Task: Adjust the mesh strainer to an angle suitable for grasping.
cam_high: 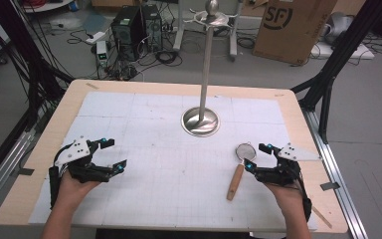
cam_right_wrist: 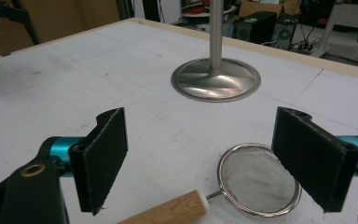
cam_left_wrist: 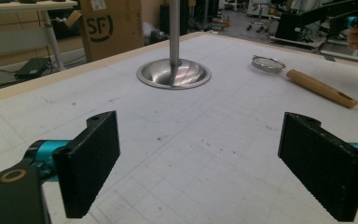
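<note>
Right gripper [cam_high: 259, 156] gaping wide and empty just beside the mesh strainer [cam_high: 245, 151] – flat on the table [cam_high: 144, 94], wooden handle [cam_high: 236, 180] toward the person – left gripper [cam_high: 114, 155] likewise spread, holding nothing.

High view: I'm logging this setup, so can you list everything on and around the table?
strainer: 1, steel mesh, wooden handle, lying flat beside right gripper
stand: 1, silver pole on round base, table's far middle
mat: 1, white gridded, covering table
cardboard box: 1, brown, floor far right
computer towers: 2, black, floor beyond table
left gripper: 1, black, open, near left
right gripper: 1, black, open, near right
</note>
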Tool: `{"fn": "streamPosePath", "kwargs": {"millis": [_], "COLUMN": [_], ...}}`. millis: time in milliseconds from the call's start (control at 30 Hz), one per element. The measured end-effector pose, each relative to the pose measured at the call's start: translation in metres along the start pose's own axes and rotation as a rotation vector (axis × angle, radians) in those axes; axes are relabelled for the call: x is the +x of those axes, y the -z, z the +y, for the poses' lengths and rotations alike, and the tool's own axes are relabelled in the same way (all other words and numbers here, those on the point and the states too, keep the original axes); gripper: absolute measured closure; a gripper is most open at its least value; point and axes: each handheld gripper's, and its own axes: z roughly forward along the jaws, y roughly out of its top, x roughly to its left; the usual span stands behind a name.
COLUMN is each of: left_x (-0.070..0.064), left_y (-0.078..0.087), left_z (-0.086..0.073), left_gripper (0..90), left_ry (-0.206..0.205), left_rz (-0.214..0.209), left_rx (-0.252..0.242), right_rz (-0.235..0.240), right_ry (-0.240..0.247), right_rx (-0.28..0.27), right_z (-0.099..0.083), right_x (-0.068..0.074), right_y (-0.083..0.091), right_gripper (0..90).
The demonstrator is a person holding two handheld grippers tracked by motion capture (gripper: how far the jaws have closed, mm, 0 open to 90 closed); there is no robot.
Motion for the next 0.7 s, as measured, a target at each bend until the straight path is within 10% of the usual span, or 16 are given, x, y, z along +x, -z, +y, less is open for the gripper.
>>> {"fn": "streamPosePath", "kwargs": {"millis": [700], "left_x": [0.0003], "left_y": [0.0002], "left_z": [0.0002], "left_gripper": [13.3], "left_ry": [-0.002], "left_rz": [0.007], "left_rx": [0.007], "right_rz": [0.013], "right_ry": [0.015], "right_rx": [0.050], "right_z": [-0.0048], "right_x": [0.0001], "right_y": [0.0026], "right_gripper": [22.0]}}
